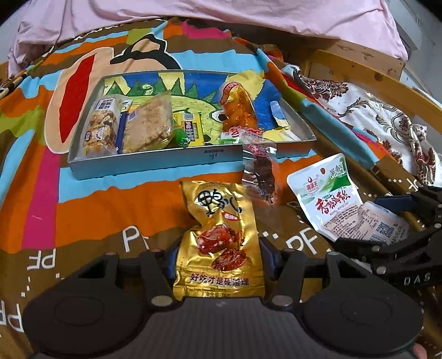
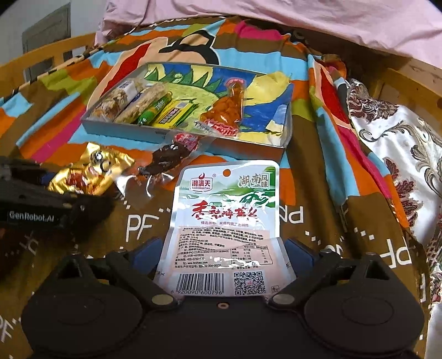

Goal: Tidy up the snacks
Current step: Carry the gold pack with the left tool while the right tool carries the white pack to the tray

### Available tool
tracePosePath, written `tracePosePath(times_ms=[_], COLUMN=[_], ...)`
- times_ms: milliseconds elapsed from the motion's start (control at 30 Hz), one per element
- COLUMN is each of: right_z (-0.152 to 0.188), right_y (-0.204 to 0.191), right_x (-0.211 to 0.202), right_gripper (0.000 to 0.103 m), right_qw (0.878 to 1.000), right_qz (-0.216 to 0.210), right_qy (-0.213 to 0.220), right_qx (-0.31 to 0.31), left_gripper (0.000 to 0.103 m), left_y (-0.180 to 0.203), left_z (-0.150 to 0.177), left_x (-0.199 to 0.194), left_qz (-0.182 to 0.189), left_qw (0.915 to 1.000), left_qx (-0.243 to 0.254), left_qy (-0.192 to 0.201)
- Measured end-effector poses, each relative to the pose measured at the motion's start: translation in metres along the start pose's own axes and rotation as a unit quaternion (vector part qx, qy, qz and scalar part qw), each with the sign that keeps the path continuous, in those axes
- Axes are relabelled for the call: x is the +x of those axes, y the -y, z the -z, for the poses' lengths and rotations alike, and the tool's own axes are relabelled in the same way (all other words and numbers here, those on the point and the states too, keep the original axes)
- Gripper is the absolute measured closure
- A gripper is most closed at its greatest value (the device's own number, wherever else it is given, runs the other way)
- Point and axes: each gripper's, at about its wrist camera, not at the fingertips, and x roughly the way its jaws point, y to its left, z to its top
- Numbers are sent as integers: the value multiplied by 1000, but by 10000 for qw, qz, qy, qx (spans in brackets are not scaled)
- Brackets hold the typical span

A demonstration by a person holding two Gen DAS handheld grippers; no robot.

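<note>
My left gripper (image 1: 219,256) is shut on a gold foil snack pack (image 1: 218,237), held just in front of a shallow grey tray (image 1: 154,161). My right gripper (image 2: 223,248) is shut on a white and green seaweed snack pack (image 2: 225,221); it also shows in the left wrist view (image 1: 331,204). The tray (image 2: 127,128) holds several snacks: a nut bar (image 1: 100,127), a rice cracker pack (image 1: 146,124), a green sausage (image 1: 181,136) and an orange pack (image 1: 239,110). A clear pack with dark meat (image 1: 261,174) lies against the tray's front wall.
Everything rests on a colourful patterned blanket (image 1: 83,210). A pink quilt (image 1: 193,13) lies behind. A wooden bed rail (image 1: 373,71) and a floral cloth (image 1: 386,121) are at the right.
</note>
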Motion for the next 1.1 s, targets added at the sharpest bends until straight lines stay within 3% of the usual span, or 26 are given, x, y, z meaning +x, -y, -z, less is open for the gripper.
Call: tracePosePath(times_ms=[167,233,333,633,767,900,1033,1100], right_z=[-1,0,2,3,3,2,2,2], right_y=[2,-2,-8,-9,-9,-12,-17,-20], right_x=[12,17,17,18,17,13,9,6], right_gripper=[5,5,6,6,6,9,10,10], right_qw=[9996,9997,10000,10000,10000,9998,9985,9965], right_qz=[-163,-136,-20,12,17,74,293,478], right_qy=[-53,-97,-56,-20,44,172,330,443], right_qx=[222,157,7,-2,1,-42,-326,-516], left_gripper=[30,31,43,38,60,65,67,73], left_y=[-6,-10,-13,-9,-6,3,3,3], left_z=[-6,-8,-7,-14,-16,-11,-11,-10], left_x=[5,11,18,10,21,18,12,7], left_qz=[-31,-2,-39,-7,131,-71,-97,-77], left_qw=[9999,9997,9997,9981,9989,9979,9976,9973], left_qx=[-135,-233,-257,-102,2,334,230,162], left_qy=[97,55,38,604,447,557,642,707])
